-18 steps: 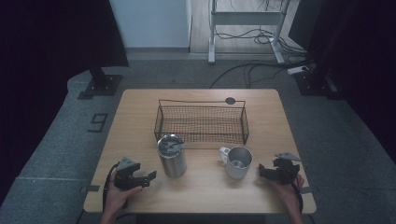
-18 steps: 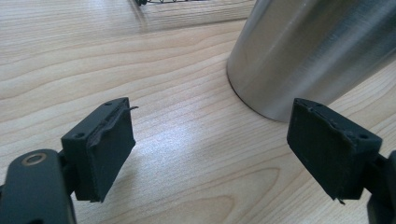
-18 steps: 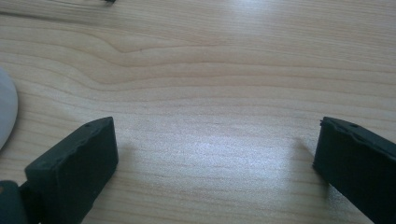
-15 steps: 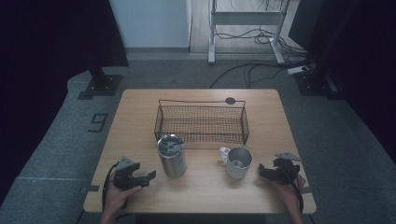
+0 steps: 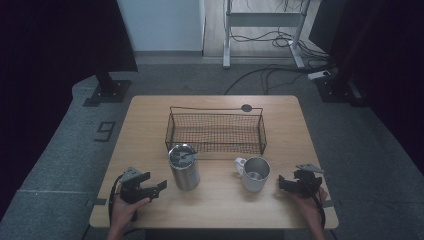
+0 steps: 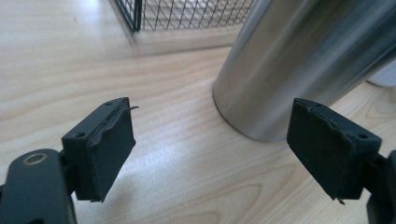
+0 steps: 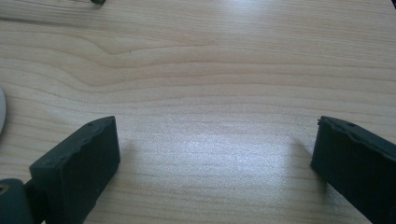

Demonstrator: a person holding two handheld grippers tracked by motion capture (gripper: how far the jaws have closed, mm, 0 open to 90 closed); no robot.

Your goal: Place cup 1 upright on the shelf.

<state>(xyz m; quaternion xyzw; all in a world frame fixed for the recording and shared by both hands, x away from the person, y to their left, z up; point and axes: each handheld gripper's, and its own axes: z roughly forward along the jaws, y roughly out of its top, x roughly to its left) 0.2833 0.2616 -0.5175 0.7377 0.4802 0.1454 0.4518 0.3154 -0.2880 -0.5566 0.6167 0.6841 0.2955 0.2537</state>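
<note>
Resting low on the wooden surface (image 5: 150,125), our left gripper (image 5: 159,187) sits at the near left corner with its jaws spread wide and nothing between them. In the left gripper view the two black pads (image 6: 109,144) stand well apart over bare wood, and the steel tumbler (image 6: 299,60) rises just beyond them, toward the right pad, without touching either one. From the high view we see that tumbler (image 5: 183,166) standing upright just beside the left gripper, a little ahead of it and close to the front wall of the wire basket (image 5: 215,131). The basket lies across the middle of the surface, its long side facing us.

Our right gripper (image 5: 281,184) lies at the near right corner, pointing inward, its jaws also wide apart and gripping nothing; the right gripper view shows plain wood grain between the pads (image 7: 79,172). Near it, to its left in the high view, stands a metal mug (image 5: 255,173) with a white handle turned toward the tumbler. Tumbler and mug stand apart from each other, both just in front of the basket. A small dark round disc (image 5: 246,107) lies behind the basket at the far edge.
</note>
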